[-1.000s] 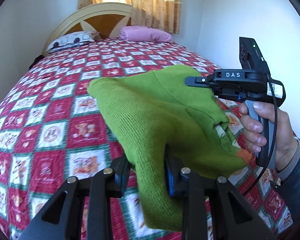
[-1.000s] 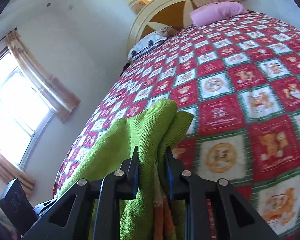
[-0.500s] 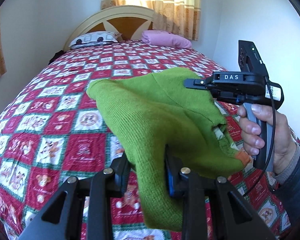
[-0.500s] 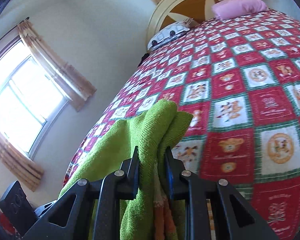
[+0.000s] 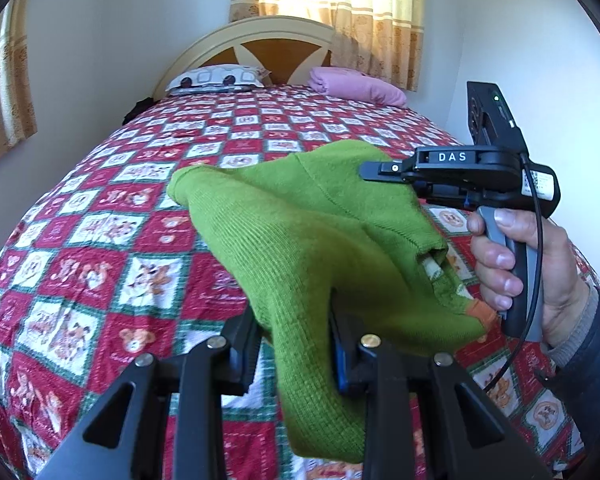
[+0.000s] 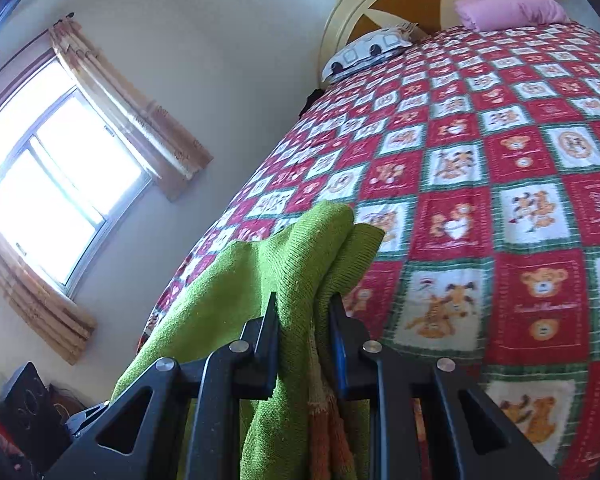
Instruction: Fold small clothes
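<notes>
A small green knit garment [image 5: 300,232] with an orange trim hangs in the air above the bed, stretched between both grippers. My left gripper [image 5: 296,332] is shut on its near edge. My right gripper [image 6: 304,320] is shut on a bunched fold of the same green garment [image 6: 300,256]. In the left wrist view the right gripper's body [image 5: 460,172] shows at the right, held by a hand, with the garment running under its tip.
The bed [image 5: 100,216] has a red, white and green patchwork quilt [image 6: 500,184]. A patterned pillow [image 5: 216,78] and a pink pillow [image 5: 356,86] lie by the headboard [image 5: 260,44]. A curtained window [image 6: 52,184] is on the left wall. A white wall is close on the right.
Both grippers have kept their hold on the garment. The views have shifted so more of the headboard, pillows and window show; the garment's shape is about the same.
</notes>
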`<state>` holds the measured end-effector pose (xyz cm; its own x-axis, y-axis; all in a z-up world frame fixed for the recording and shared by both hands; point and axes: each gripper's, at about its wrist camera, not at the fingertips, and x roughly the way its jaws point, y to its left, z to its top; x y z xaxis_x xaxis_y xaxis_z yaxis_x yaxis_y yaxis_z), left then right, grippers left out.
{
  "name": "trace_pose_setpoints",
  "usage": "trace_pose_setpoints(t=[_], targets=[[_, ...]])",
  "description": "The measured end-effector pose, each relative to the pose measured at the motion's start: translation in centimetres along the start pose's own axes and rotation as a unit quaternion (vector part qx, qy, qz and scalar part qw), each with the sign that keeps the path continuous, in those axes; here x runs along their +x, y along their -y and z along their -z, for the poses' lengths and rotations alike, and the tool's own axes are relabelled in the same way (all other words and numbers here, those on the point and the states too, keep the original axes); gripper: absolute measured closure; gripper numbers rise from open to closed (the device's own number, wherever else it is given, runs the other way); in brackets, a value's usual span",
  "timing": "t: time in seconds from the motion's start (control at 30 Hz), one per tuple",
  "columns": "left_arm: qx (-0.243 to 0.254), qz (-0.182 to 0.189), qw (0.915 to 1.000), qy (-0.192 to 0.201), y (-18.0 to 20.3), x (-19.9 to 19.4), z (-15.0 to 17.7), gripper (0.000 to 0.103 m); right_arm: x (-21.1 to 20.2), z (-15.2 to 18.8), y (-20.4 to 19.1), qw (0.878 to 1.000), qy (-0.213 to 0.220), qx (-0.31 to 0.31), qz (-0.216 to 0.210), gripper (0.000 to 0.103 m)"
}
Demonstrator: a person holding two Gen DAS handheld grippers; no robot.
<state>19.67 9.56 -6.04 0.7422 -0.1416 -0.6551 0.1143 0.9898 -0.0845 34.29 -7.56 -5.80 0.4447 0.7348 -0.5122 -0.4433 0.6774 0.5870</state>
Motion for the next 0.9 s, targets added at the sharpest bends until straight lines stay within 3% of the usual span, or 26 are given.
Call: trace_pose_setpoints(t=[0.9], targets=[[-0.033, -0.062, 0.9974, 0.01, -7.8, -4.3, 3.0, 0.073, 9.1, 1.7, -9.3, 0.995, -0.066, -0.044, -0.057, 0.082]])
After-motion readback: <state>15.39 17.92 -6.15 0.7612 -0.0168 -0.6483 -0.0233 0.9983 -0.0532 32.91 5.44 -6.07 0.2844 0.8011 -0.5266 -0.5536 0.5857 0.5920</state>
